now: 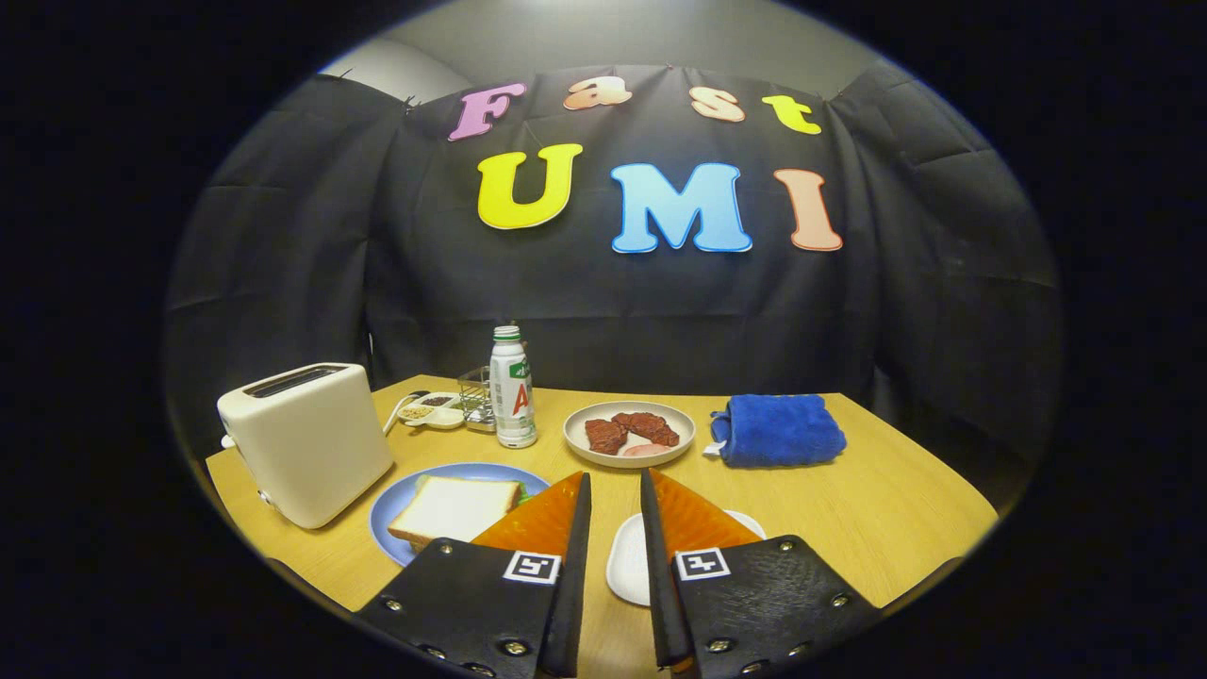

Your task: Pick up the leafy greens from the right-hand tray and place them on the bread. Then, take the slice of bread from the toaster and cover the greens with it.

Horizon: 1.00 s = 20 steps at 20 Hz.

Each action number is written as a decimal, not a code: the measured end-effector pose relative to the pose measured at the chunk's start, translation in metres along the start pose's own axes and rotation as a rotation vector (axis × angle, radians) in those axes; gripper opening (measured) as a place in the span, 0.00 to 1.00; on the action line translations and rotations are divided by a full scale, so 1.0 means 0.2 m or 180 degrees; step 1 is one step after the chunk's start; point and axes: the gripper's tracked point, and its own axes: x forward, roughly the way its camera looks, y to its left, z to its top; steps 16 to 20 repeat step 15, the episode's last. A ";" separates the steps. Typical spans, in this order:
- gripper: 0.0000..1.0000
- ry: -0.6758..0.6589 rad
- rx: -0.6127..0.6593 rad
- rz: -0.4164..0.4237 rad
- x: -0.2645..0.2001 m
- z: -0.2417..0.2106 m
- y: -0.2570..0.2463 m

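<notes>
A white slice of bread lies on a blue plate, just ahead of the left finger. A sliver of leafy green peeks out from under the slice's far right corner. The cream toaster stands left of the plate, and its top slot looks dark. A small white tray sits on the table between and under the fingers, and its visible part is bare. My gripper hovers above the near table edge, open, with nothing between its fingers.
Beyond the fingers, a white plate with pieces of meat rests mid-table. A folded blue towel lies to its right. A white bottle, a small wire rack and a seed dish stand behind the blue plate.
</notes>
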 end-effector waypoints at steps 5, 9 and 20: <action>0.30 -0.0225 0.0077 -0.0184 -0.15 0.10 -0.33; 0.30 -0.0285 0.0096 -0.0228 -0.20 0.14 -0.59; 0.30 -0.0552 0.0011 -0.0248 -0.25 0.20 -1.13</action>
